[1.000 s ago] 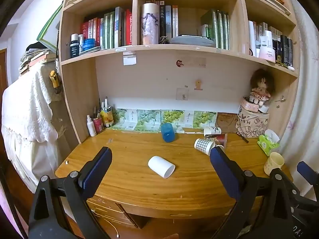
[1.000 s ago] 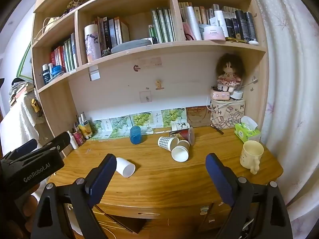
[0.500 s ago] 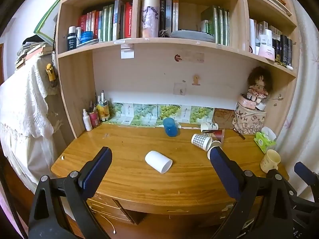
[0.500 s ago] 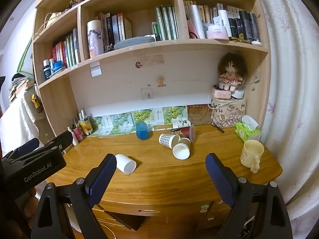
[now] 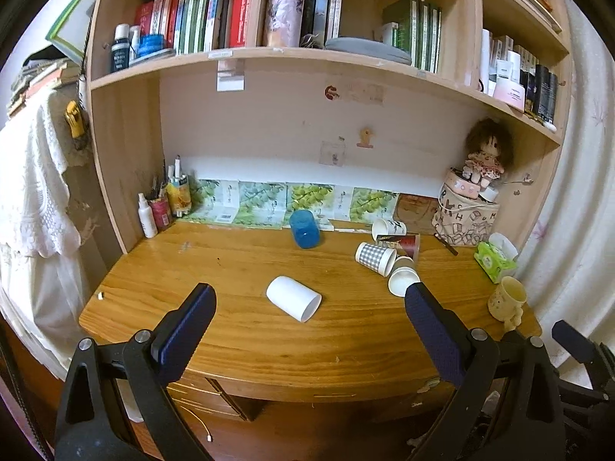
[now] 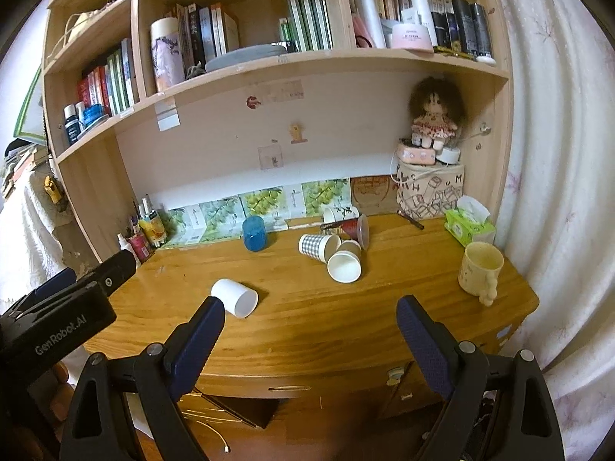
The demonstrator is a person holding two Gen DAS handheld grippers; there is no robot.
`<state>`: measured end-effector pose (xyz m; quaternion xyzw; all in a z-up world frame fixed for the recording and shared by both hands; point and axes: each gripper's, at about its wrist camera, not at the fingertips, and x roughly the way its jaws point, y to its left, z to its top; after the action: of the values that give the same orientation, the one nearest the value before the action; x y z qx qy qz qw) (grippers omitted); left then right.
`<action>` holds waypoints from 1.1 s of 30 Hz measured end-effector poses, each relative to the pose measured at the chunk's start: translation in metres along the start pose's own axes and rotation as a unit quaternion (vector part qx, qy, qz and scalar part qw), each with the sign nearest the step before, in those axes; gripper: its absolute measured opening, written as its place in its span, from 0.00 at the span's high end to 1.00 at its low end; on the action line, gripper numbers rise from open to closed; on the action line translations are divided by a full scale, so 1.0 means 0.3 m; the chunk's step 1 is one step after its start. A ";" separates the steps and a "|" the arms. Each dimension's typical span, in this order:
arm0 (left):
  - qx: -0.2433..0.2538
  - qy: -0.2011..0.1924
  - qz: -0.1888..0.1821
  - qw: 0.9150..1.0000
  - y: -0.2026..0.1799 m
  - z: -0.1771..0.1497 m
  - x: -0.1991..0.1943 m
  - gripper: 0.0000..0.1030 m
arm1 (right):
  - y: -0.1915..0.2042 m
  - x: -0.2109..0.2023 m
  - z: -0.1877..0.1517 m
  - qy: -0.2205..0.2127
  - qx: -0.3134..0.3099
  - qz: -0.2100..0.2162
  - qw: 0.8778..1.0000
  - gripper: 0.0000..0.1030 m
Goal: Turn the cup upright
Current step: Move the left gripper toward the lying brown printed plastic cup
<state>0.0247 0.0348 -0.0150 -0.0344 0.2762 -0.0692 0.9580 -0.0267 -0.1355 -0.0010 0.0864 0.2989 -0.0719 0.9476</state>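
While white cup [image 5: 293,298] lies sideways, left tongs [image 6: 57,319] read "GenRobot.AI"

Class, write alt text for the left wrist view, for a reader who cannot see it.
A white cup lies on its side in the middle of a wooden desk, framed by the left gripper with its jaws wide apart. Behind it stands a blue cup; to the right lies a cluster of tipped paper cups, and bookshelves rise above.
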 end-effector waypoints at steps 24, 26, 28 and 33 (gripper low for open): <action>-0.005 0.060 -0.026 0.998 0.126 0.059 0.207 0.04 | 0.073 0.203 0.040 0.063 0.074 -0.005 0.995 0.11; -0.005 0.062 -0.022 0.998 0.128 0.069 0.227 0.04 | 0.070 0.232 0.045 0.072 0.079 -0.004 0.994 0.11; -0.004 0.064 -0.021 0.998 0.129 0.077 0.245 0.04 | 0.064 0.256 0.050 0.077 0.084 -0.004 0.993 0.11; -0.001 0.071 -0.014 0.997 0.116 0.095 0.298 0.04 | 0.042 0.330 0.070 0.092 0.097 0.004 0.991 0.11</action>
<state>0.1189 0.0564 -0.0414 -0.0343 0.3430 -0.0850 0.9349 0.0677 -0.1358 -0.0398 0.1848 0.3761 -0.0884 0.9037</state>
